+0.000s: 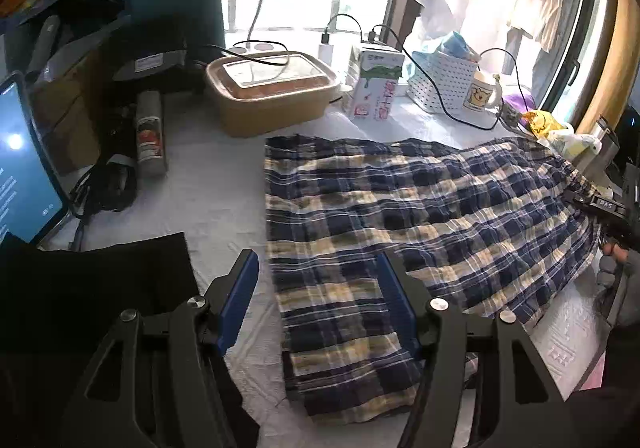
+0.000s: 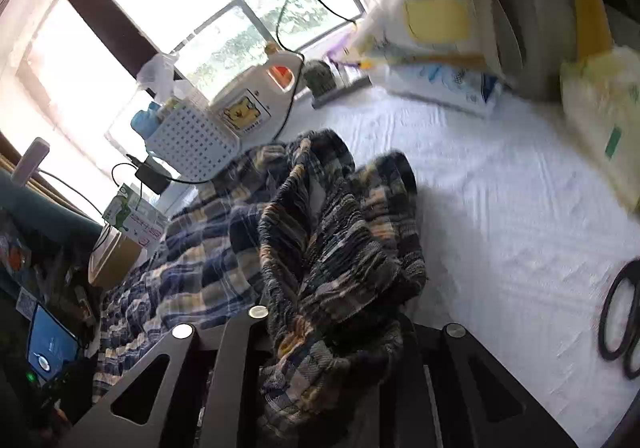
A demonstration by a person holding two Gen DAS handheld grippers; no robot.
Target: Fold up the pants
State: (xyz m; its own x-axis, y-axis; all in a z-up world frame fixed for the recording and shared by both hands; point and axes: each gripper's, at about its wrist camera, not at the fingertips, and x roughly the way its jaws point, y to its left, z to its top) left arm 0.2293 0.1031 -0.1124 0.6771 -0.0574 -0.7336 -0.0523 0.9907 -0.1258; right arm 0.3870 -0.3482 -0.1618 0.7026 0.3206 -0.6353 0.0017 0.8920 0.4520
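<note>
**Waistband pinched, hem end not yet caught**

Plaid pants (image 1: 400, 216) lie flat on the white-covered surface (image 1: 216, 184), just in front of the brown lunch box (image 1: 272, 88), legs doubled together. Hem end sits nearest the box; waistband end is farthest from it, toward the window side w/ the mug (image 1: 482, 92).

Right tongs (image 2: 320, 332) are narrow, clamped on the gathered elastic waistband (image 2: 340, 248), which bunches up off the surface. Left tongs (image 1: 316, 296) stand wide, nothing between the pads, hovering over the near edge of the hem end, box beyond them.

Step in hand, as I read it: get both ends held, then fold lengthwise.

To do it well:
- Drop left tongs onto the hem corner, catch both leg layers, not just the top one.
- Keep the waistband grip low & taut so plaid doesn't drag sideways toward the box or its cable (image 1: 256, 58).
- Lift the ends evenly, lay edge on edge.

Risk: single-layer pinch leaves a skewed fold.
</note>
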